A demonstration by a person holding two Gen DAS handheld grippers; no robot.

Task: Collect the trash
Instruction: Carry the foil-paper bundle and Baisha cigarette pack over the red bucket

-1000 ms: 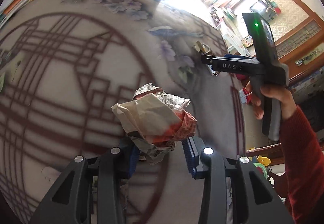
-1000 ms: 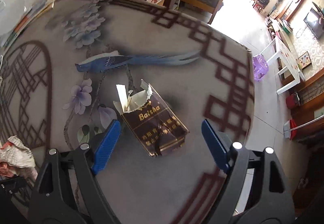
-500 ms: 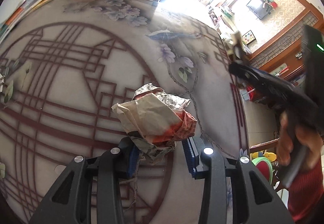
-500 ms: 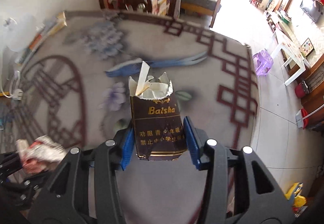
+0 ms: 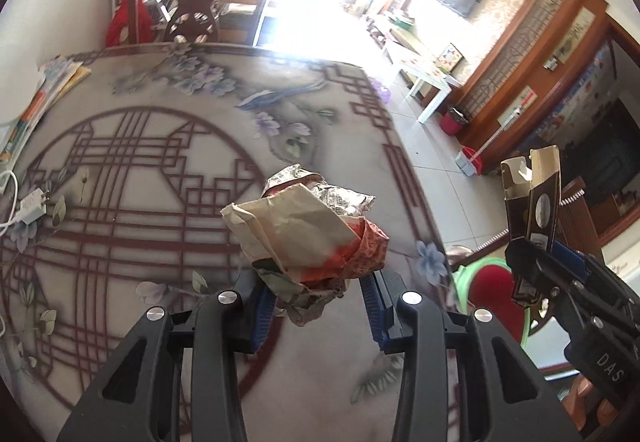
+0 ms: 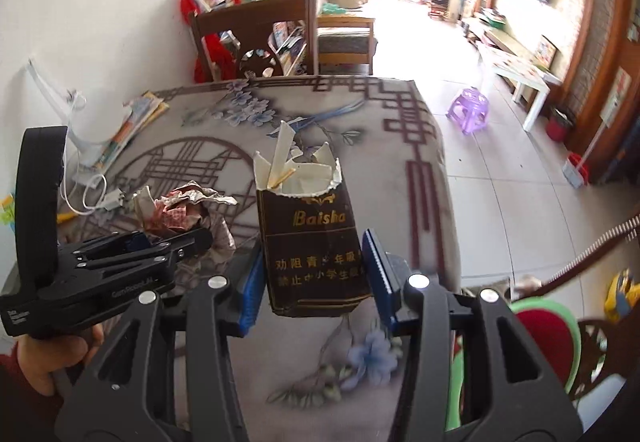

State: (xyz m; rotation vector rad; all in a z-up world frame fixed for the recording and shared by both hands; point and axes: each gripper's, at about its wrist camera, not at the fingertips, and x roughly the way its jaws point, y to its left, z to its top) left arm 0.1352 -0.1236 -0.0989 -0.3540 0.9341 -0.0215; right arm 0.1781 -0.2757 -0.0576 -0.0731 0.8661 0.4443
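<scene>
My left gripper (image 5: 318,306) is shut on a crumpled wad of paper and foil wrapper (image 5: 304,230) and holds it above the patterned table (image 5: 132,170). My right gripper (image 6: 310,282) is shut on a torn brown Baisha cigarette pack (image 6: 312,238), held upright above the table's near edge. The right gripper (image 5: 540,262) with the pack (image 5: 532,202) shows at the right of the left wrist view, beyond the table edge. The left gripper (image 6: 176,242) and its wad (image 6: 176,210) show at the left of the right wrist view.
A green-rimmed bin with a red inside (image 5: 492,290) stands on the floor past the table's right edge, also in the right wrist view (image 6: 544,330). Books (image 6: 132,122) and a white charger with cable (image 5: 30,204) lie at the table's left. A wooden chair (image 6: 256,38) stands behind.
The right gripper closed on the cigarette pack, lifted it off the table and carried it back toward the table's right edge. The left gripper kept the wad and drew back and up.
</scene>
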